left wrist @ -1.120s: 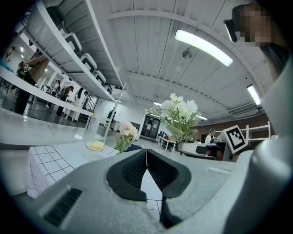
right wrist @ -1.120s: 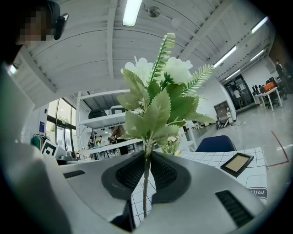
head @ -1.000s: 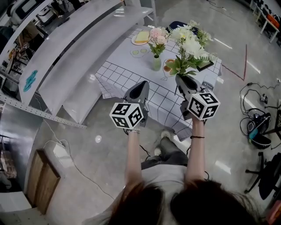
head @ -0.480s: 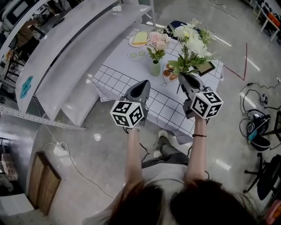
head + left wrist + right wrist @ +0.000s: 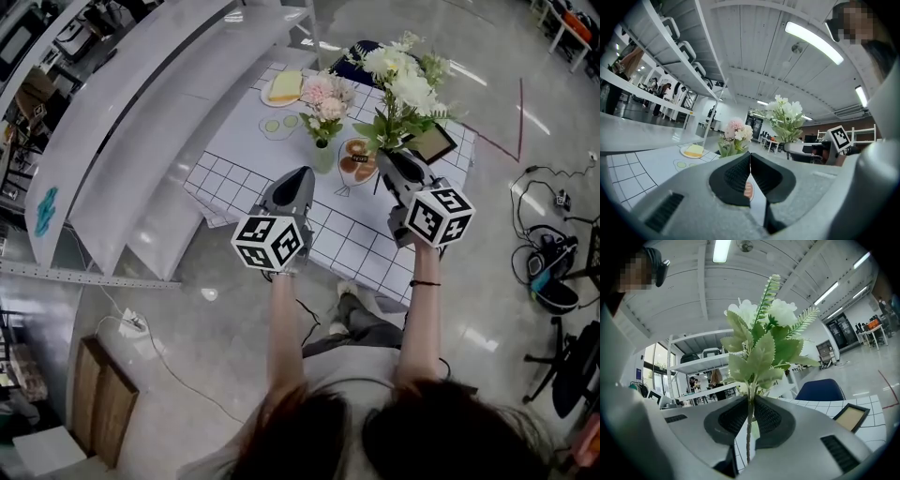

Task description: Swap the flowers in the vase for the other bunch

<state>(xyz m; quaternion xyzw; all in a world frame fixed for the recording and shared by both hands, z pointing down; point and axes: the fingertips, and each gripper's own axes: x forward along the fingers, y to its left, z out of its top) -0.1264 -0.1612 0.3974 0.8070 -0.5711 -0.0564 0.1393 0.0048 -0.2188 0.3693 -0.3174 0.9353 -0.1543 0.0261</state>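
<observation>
Right tongs (image 5: 750,401) are clamped on the thin stem of the white bunch (image 5: 403,84), held upright just right of the vase (image 5: 322,156). Left tongs (image 5: 750,157) are pressed together with nothing between them, just in front of the vase.

We see the white surface (image 5: 239,141) under both, its checked cloth bare from the vase to the near edge, where it hangs over. A long shelf rack (image 5: 131,122) runs close along the edge left of the vase. Past the right edge the floor (image 5: 525,197) lies open.

The pink bunch (image 5: 323,92) stands in the vase. Only the right gripper view shows the stem between the pads, and a blue chair (image 5: 820,391) past the far edge. In the head view, leaves cover that grip.

A dark frame (image 5: 431,142) lies right of the vase, and a plate (image 5: 283,87) with a yellow slice lies behind it. Each cube carries black-and-white square markers. We cannot read any lettering at this size.
</observation>
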